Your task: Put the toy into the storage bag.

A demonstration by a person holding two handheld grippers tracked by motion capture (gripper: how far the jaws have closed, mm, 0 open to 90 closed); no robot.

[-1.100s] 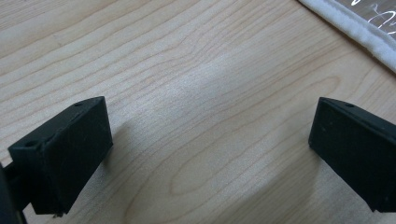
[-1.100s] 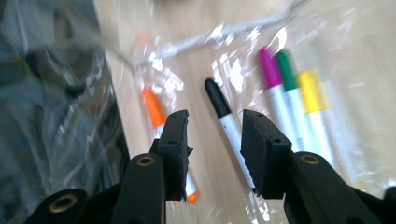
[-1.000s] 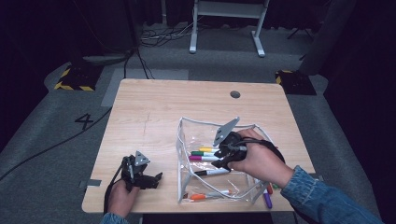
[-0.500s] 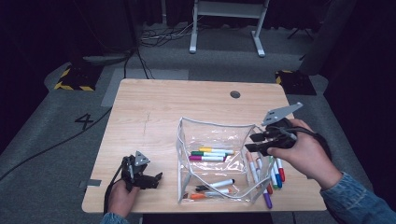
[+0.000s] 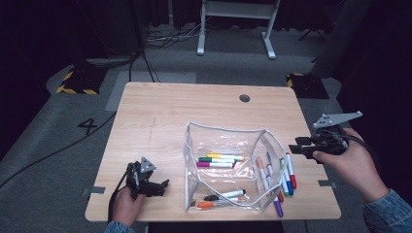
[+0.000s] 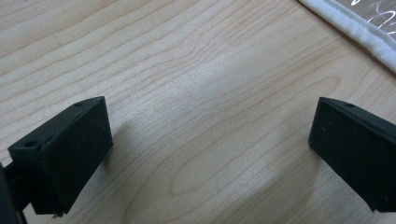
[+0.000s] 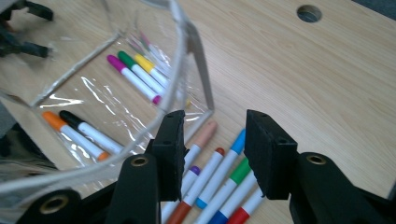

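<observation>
The right hand-held gripper [image 5: 297, 146] has swung out of the clear pouch [image 5: 226, 167] and off to its right, past the loose markers [image 5: 279, 174], and its jaws have just been opening. They now stand partly apart with nothing between them. The left hand-held gripper [image 5: 160, 187] has kept its place left of the pouch, low over the bench [image 5: 194, 111], its jaws spread wide and empty.

The pouch stands open on the bench, and the right gripper view shows its thin, glossy wall [image 7: 140, 107] and pale piped rim [image 7: 180, 42]. Inside it lie a yellow, a green and a magenta marker [image 7: 133, 77] toward the far side, and a black and an orange one [image 7: 70, 130] near the person.

The loose markers lie side by side just right of the pouch, some touching its wall. They look light, stiff and smooth, so I judge they would roll or slip from a loose pinch. The barrel's middle is the safest hold, taken across its width.

The pouch is soft and would likely cave in or slide if nudged. Right of the markers the bench edge is near, with little room there. Beyond the pouch, the bench is bare up to the cable hole [image 5: 245, 98].
</observation>
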